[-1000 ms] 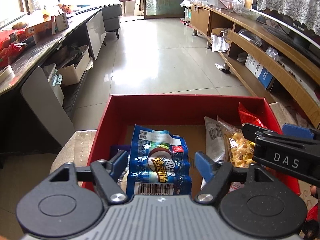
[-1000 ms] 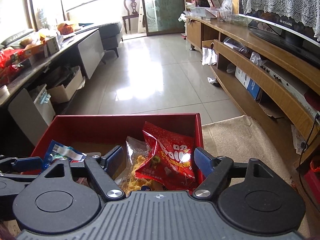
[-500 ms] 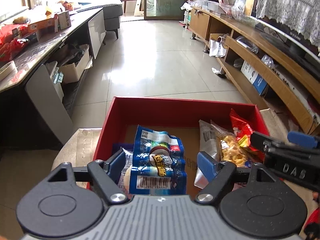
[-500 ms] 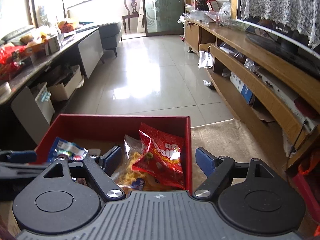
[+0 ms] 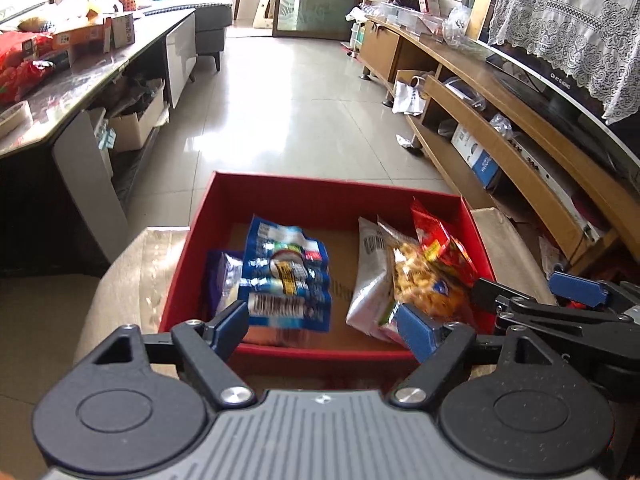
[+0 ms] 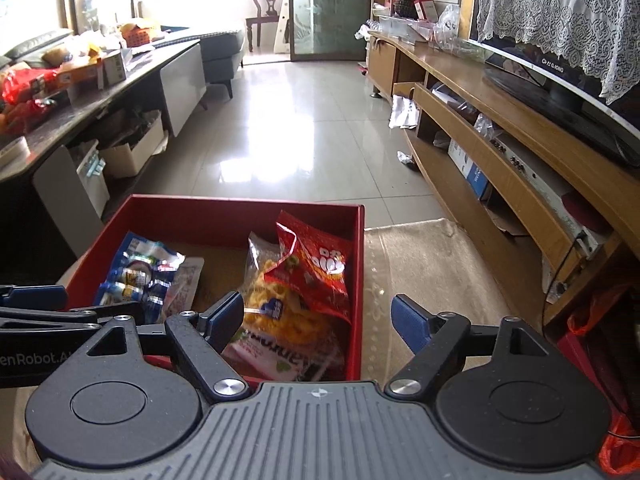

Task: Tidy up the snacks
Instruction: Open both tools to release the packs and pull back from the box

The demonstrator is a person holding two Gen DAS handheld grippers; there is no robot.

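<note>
I have both tools hanging above the near edge of the red box [image 5: 320, 204], which sits on a beige cloth-covered surface [image 6: 420, 256]. My left gripper [image 5: 322, 322] has its jaws opening, blue pads well apart and nothing pinched between them; the blue sausage pack [image 5: 286, 276] lies flat in the box at about 11 o'clock from that gap, overlapping a smaller purple-and-white packet [image 5: 222, 276] at its 9 o'clock side. My right gripper [image 6: 318, 316] is spread wide too and grips nothing. Its left pad sits over the clear bag of yellow snacks [image 6: 280, 312], its right pad over the cloth outside the box wall. The red snack bag [image 6: 316, 264] leans on that yellow bag at 12 o'clock from the right gap, against the box's right wall. A white packet [image 5: 370, 276] lies between the sausage pack and the yellow snacks. In the left view, the right tool shows at 3 o'clock.
</note>
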